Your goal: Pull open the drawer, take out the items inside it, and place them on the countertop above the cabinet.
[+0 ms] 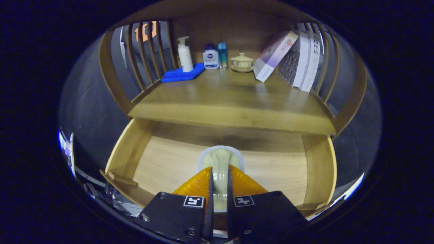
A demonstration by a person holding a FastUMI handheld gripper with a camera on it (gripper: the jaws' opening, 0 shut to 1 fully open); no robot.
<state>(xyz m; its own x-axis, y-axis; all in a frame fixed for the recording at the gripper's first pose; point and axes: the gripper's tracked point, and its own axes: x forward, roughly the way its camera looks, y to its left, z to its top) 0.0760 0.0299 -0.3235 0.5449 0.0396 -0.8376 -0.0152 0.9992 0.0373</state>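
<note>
Drawer [162, 159]: pulled open below the countertop [234, 101]
Gripper [219, 176]: fingers pinching a pale brush [220, 159] over the drawer floor

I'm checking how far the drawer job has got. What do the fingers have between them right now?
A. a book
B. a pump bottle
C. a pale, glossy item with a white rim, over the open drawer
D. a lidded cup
C: the gripper is shut on the pale item over the open drawer; the pump bottle, books and lidded cup stand on the countertop.
</note>
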